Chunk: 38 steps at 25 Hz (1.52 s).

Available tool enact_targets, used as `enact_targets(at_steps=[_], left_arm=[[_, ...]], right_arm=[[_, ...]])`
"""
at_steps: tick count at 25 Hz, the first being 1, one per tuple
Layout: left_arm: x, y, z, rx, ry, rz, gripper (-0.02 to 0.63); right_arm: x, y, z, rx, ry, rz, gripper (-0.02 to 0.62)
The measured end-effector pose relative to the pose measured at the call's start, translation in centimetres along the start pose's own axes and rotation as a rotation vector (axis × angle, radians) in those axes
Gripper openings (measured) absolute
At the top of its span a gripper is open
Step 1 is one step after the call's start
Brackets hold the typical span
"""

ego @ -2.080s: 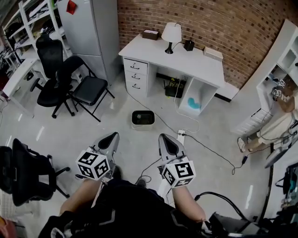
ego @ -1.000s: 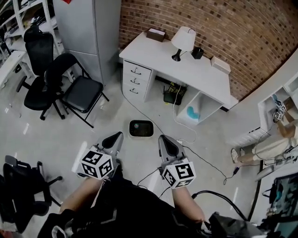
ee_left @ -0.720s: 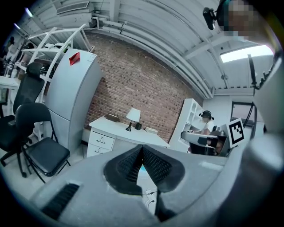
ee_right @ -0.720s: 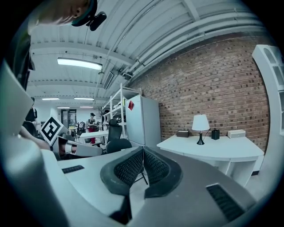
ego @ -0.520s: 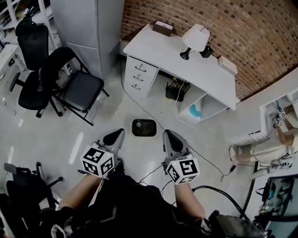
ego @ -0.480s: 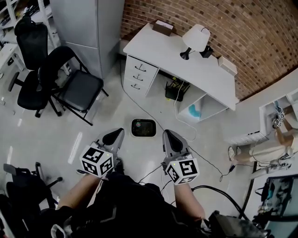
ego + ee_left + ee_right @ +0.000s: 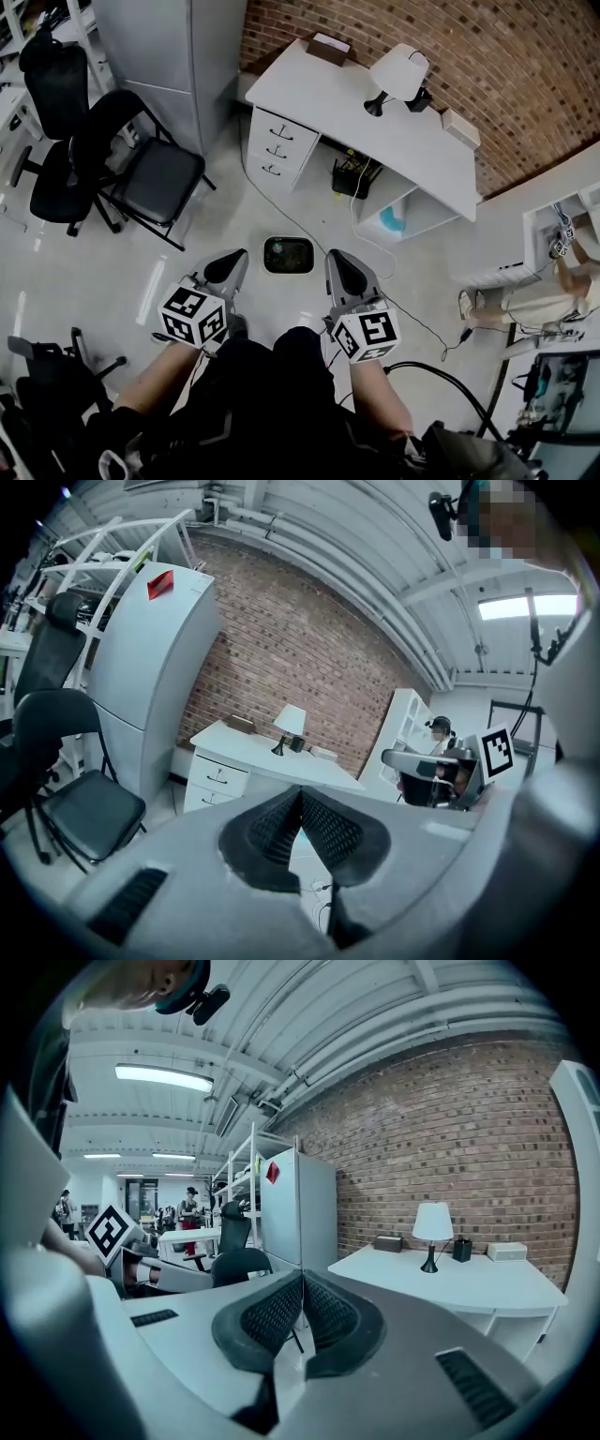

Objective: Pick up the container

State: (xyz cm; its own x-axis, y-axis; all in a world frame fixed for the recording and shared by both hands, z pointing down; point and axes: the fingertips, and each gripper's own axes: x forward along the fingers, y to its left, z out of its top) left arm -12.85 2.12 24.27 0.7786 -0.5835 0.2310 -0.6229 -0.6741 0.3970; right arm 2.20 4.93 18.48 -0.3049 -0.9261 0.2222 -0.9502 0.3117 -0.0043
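A small dark container (image 7: 288,254) with a pale rim sits on the grey floor in the head view, just ahead of both grippers and between them. My left gripper (image 7: 231,262) hovers to its left, jaws shut and empty; its own view shows the black ribbed pads (image 7: 277,825) pressed together. My right gripper (image 7: 336,262) hovers to the container's right, also shut with nothing held, its pads (image 7: 323,1314) meeting at the tips. Neither gripper touches the container. The container does not show in either gripper view.
A white desk (image 7: 356,103) with drawers and a lamp (image 7: 398,73) stands ahead by the brick wall. A grey cabinet (image 7: 169,47) and black chairs (image 7: 141,164) are at the left. Cables (image 7: 412,314) trail over the floor at the right. A person (image 7: 553,281) sits at far right.
Both grippers and the camera have moved forward toward the desk. The container now lies closer, level with the jaw tips. The jaws stayed shut.
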Motion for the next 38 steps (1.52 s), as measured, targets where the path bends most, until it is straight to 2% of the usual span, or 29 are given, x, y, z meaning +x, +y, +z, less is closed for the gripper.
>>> enact_targets(at_steps=[4,14,25,28,30,33,38], left_arm=[[2.4,0.1,-0.1,0.008,0.016,0.016,0.008],[8.5,-1.9,1.9,0.006,0.005,0.121,0.008],[15.4,-2.1,0.2,-0.032,0.028,0.204,0.008],[17.0,-1.2,-1.3,-0.034,0.054,0.222,0.006],[17.8,0.3,-2.7,-0.069,0.062,0.224,0.008],[18.7,3.4,-5.6,-0.126,0.079,0.246,0.008],[20.0,8.7,-11.4,-0.161,0.163,0.267,0.008]], right_arm=[[1.2,-2.3,-0.6,0.024,-0.005,0.019,0.008],[2.6,-9.1,-0.9,0.055,-0.011,0.12,0.008],[5.2,-15.9,-3.6,0.072,0.0,0.239,0.008],[6.8,-16.9,-5.5,0.078,0.031,0.256,0.008],[8.0,-16.9,-6.9,0.079,0.05,0.267,0.008],[9.8,-16.5,-9.5,0.075,0.088,0.281,0.008],[13.1,-15.7,-14.9,0.078,0.177,0.271,0.008]])
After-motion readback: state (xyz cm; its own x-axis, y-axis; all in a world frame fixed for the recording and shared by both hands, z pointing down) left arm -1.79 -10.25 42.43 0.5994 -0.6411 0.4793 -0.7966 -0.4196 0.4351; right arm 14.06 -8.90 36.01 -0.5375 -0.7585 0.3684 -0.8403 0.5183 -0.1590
